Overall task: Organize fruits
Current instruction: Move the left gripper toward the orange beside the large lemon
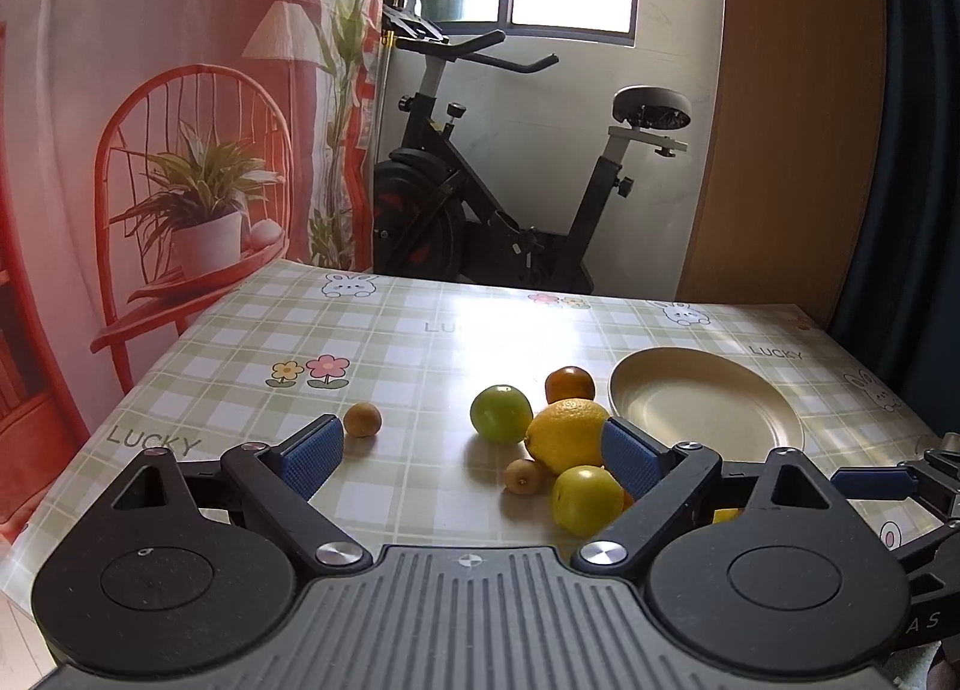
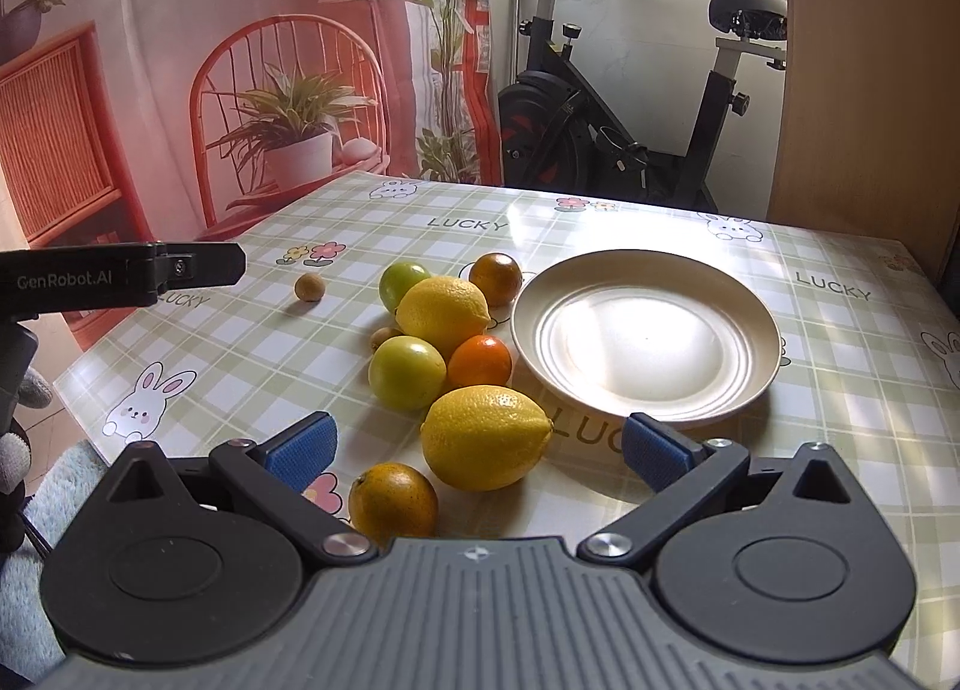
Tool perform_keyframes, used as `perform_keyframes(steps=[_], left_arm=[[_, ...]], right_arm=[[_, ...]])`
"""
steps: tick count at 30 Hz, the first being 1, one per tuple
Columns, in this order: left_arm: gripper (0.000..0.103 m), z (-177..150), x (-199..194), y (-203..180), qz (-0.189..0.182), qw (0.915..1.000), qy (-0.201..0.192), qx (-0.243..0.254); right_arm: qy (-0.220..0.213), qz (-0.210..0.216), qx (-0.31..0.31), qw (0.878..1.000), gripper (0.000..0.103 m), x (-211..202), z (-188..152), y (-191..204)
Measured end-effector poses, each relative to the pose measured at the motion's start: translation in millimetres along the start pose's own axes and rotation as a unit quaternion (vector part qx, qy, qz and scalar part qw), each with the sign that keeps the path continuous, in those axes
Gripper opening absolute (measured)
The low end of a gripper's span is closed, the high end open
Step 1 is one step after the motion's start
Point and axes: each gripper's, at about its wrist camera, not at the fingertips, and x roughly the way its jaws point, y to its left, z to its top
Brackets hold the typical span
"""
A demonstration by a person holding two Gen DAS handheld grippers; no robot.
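Observation:
A cream plate [image 2: 648, 408] lies bare on the checked tablecloth, also the plate [image 1: 708, 402] at the right in the left wrist view. Left of it several fruits cluster: two lemons [image 2: 485, 437] [image 2: 443, 313], green apples [image 2: 407, 372] [image 2: 403, 281], oranges [image 2: 479, 361] [image 2: 393, 501], a dark orange [image 2: 495, 278], small brown kiwis [image 2: 309, 287]. My right gripper [image 2: 477, 447] is open, the near lemon between its fingers without touching. My left gripper [image 1: 474, 453] is open over the far lemon [image 1: 567, 433], green apples [image 1: 500, 413] [image 1: 587, 499] and a kiwi [image 1: 362, 419].
The table [image 2: 840, 366] ends at a printed red backdrop [image 2: 180, 90] on the left and an exercise bike [image 2: 630, 108] behind. A wooden panel [image 2: 870, 60] stands at the back right. The left gripper's body [image 2: 120, 273] reaches in from the left edge.

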Motion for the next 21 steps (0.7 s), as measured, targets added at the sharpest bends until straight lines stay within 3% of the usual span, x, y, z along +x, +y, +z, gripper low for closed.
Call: perform_keyframes(steps=[4,8,11,14,21], left_arm=[[0.094,-5,1,-1,0.006,0.9997,0.023,0.006],[0.093,-10,8,8,0.002,0.9978,0.062,-0.023],[0.087,-15,10,16,-0.014,0.9964,0.071,-0.044],[0.081,-17,11,15,-0.03,0.9961,0.073,-0.038],[0.073,-27,19,-5,-0.072,0.9932,0.092,-0.002]], right_arm=[[0.022,0.007,0.007,1.0,0.103,4,-3,0],[0.039,0.013,-0.005,0.999,0.102,7,-5,4],[0.052,0.021,-0.008,0.998,0.1,10,-7,7],[0.063,0.033,-0.011,0.997,0.094,14,-10,8],[0.074,0.057,-0.032,0.995,0.072,20,-15,19]])
